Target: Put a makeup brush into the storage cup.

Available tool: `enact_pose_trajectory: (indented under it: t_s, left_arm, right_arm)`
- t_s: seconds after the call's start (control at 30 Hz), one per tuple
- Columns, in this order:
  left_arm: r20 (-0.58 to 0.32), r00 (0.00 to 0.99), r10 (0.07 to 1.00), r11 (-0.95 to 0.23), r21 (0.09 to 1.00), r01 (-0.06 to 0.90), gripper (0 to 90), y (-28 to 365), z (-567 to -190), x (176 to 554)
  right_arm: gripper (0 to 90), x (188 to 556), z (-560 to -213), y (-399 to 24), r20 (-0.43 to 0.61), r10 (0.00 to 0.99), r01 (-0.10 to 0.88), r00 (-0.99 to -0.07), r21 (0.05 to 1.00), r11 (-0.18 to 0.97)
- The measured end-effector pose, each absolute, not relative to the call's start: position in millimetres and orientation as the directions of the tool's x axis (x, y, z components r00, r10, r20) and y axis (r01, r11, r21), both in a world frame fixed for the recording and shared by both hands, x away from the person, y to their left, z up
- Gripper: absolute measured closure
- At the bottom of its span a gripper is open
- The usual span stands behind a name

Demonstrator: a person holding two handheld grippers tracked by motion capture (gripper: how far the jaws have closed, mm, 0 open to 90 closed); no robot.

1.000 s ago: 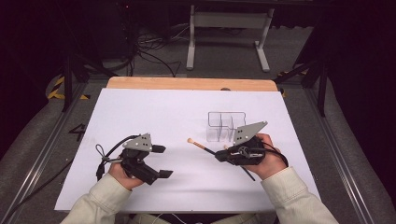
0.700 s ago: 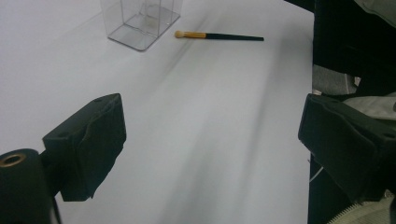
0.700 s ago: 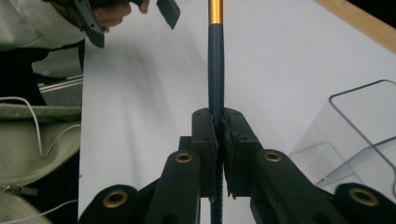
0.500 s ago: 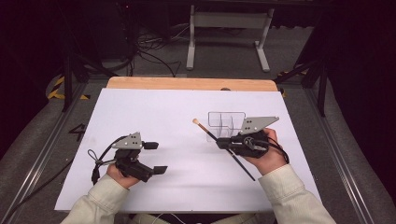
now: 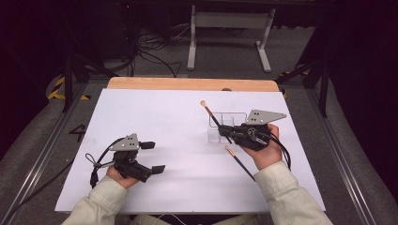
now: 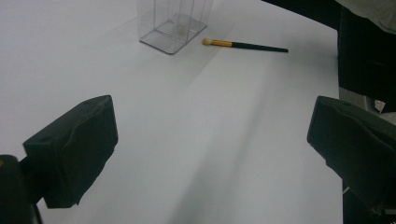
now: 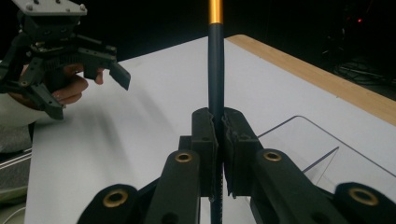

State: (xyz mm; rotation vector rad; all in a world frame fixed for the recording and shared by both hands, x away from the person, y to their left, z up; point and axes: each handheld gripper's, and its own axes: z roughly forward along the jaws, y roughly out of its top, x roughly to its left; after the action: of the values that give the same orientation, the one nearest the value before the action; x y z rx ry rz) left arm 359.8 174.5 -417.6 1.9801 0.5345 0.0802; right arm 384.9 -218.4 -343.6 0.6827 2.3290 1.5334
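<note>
**Brush held over the clear organizer**

Brush (image 5: pixel 212 117) sits clamped mid-handle in the right gripper (image 5: pixel 231 133), right of centre in the high view, tilted with its tan tip up and left, probably to line it up with the clear plastic organizer (image 5: pixel 221 123) just behind. Its handle is slim and black with a gold ferrule (image 7: pixel 215 11). A second brush (image 5: pixel 240 161) lies flat on the white table (image 5: pixel 178 117) below that hand. At lower left, the left gripper (image 5: pixel 154 157) hovers empty; its jaws have just been opening and stand wide.
</note>
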Motion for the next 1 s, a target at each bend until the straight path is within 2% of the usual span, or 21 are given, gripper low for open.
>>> enact_pose_trajectory:
  t_s: [1.0]
  left_arm:
    - [-0.143, 0.863, 0.484, -0.336, 0.88, 0.334, 0.0, 182, -437, 367]
  right_arm:
    - [84.0, 406, -349, -228, 0.012, 0.692, 0.17, -0.722, 0.972, 0.16]
